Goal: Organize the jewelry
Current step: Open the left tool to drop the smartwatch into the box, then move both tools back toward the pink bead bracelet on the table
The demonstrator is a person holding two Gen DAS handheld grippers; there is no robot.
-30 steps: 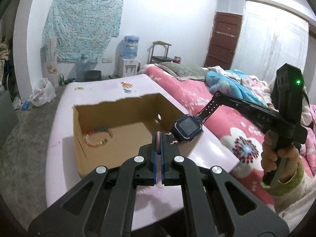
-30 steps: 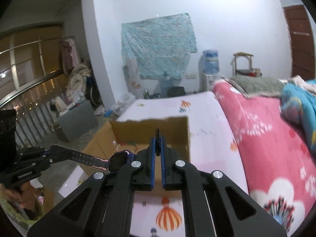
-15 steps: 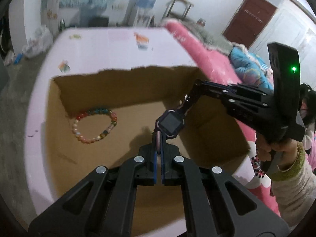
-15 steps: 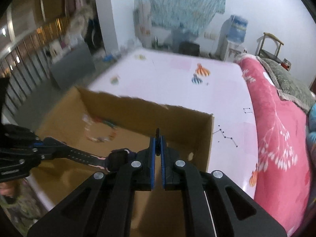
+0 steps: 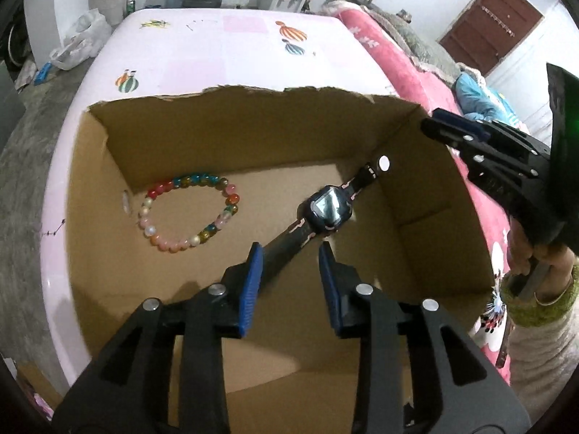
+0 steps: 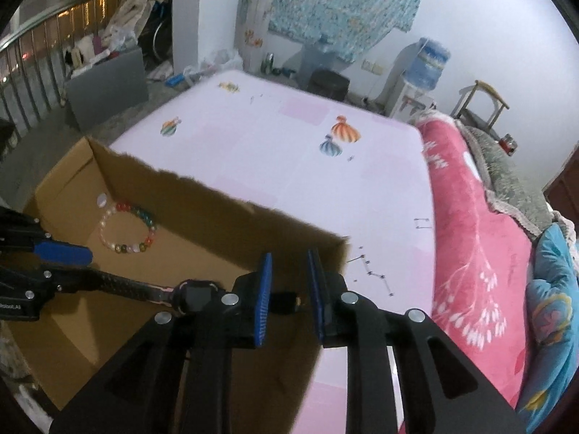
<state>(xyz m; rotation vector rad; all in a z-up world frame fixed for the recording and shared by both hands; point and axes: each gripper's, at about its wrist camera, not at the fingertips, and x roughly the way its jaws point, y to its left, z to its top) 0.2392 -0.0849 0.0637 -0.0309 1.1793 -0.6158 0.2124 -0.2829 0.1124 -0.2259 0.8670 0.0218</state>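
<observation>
A dark smartwatch (image 5: pixel 329 209) with a black-and-pink strap hangs low inside an open cardboard box (image 5: pixel 253 133). My left gripper (image 5: pixel 290 247) is opening; the strap runs between its blue pads, close to the left one, and is not pinched. My right gripper (image 6: pixel 290 255) is opening too. The strap's far end (image 6: pixel 289 300) shows between its pads without touching either. In the left wrist view the right gripper (image 5: pixel 445 137) sits above the box's right wall. A multicoloured bead bracelet (image 5: pixel 188 213) lies on the box floor at the left. The left gripper (image 6: pixel 58 269) also shows in the right wrist view.
The box rests on a bed with a pale pink sheet (image 6: pixel 289 152) printed with balloons. A pink floral blanket (image 6: pixel 470 235) lies along the right. A sleeved hand (image 5: pixel 542 264) holds the right gripper. A water dispenser (image 6: pixel 427 68) and a chair (image 6: pixel 481 101) stand by the far wall.
Both grippers came down over the box with the watch stretched between them. Both sets of jaws, earlier shut on the strap ends, have now parted, and the watch sits lower in the box.
</observation>
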